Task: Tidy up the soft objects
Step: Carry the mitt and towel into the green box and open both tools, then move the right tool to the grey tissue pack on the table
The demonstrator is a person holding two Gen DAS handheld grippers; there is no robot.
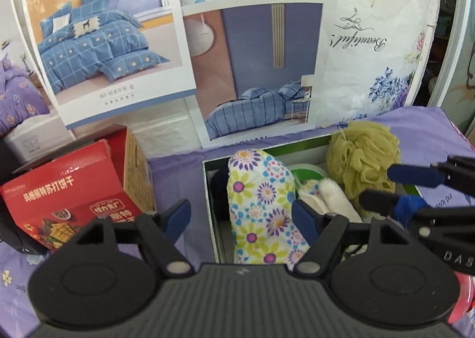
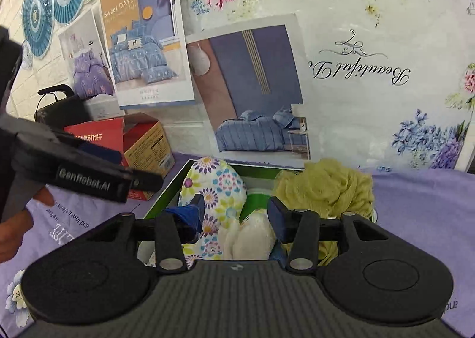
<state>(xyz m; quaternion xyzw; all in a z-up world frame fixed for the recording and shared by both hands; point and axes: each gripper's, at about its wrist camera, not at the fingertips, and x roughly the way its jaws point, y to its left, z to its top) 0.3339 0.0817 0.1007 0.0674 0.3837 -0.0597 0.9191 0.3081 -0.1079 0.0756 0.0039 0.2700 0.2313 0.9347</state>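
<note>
An open green-edged box [image 1: 207,177] [image 2: 169,192] sits on the purple cloth. In it lie a flower-print padded mitt [image 1: 258,195] [image 2: 213,183], a white plush piece [image 1: 332,192] [image 2: 252,234] and something green [image 1: 305,173]. An olive mesh bath pouf [image 1: 362,156] [image 2: 323,186] rests on the box's far right corner. My left gripper [image 1: 240,219] hovers open above the mitt, touching nothing. My right gripper [image 2: 237,214] [image 1: 397,189] hangs over the box's right side near the pouf, its jaws apart with nothing gripped. Blue tape wraps one finger [image 1: 409,207].
A red biscuit carton [image 1: 68,189] [image 2: 98,136] stands open left of the box, with a black device [image 2: 59,106] behind it. Bedding posters and a floral sheet cover the wall close behind. A hand [image 2: 17,219] holds the left gripper [image 2: 89,168]. Purple cloth [image 2: 415,204] spreads right.
</note>
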